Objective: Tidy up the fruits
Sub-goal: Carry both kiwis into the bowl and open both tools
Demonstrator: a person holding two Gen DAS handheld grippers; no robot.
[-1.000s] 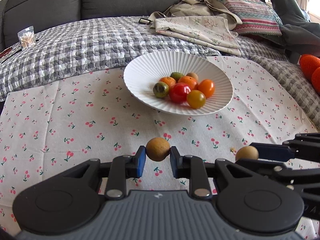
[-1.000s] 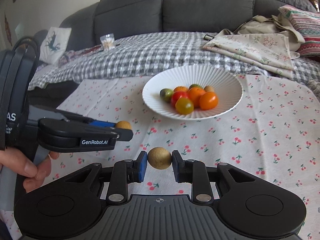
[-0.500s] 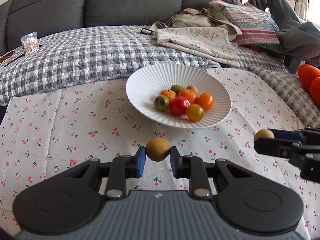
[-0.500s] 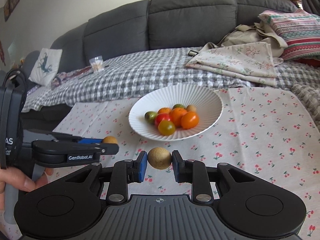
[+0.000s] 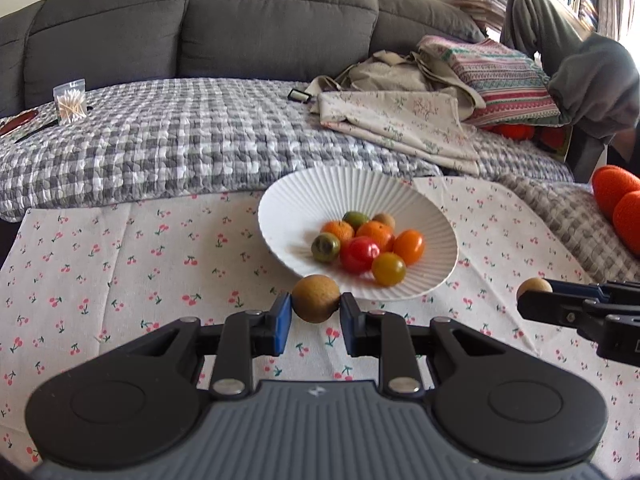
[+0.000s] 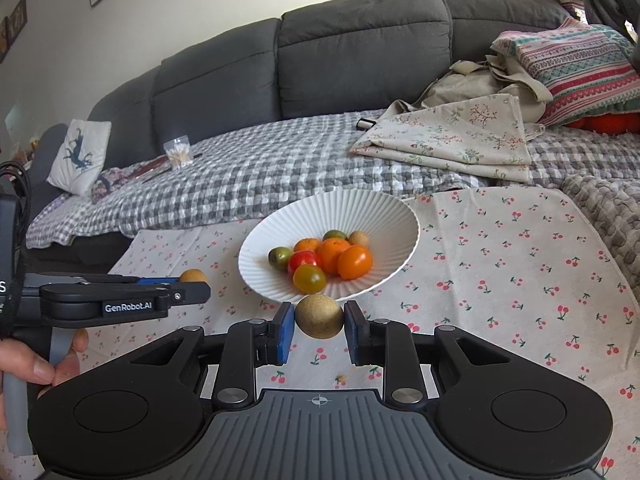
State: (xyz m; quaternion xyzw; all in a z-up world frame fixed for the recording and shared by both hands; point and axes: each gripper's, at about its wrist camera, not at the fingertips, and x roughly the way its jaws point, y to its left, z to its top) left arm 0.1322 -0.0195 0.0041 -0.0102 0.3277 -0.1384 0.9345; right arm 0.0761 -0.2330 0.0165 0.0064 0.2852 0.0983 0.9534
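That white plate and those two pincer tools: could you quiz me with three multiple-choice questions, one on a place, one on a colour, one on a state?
1. Where does the white ribbed plate sit?
A. on the cherry-print cloth
B. on the sofa
C. on the floor

2. What colour is the fruit in the left gripper?
A. red
B. brown
C. blue

3. The right gripper is:
A. wide open
B. out of sight
C. shut on a brown fruit

Answers: 1 A, cherries surround the plate; 2 B, tan skin; 3 C, both pads press it.

Tabletop, cherry-print cloth (image 5: pixel 120 264) over it: one white ribbed plate (image 5: pixel 304 204) resting directly on cloth; grey checked blanket (image 5: pixel 180 144) adjoining far edge, beige folded fabric (image 5: pixel 400 120) upon it.
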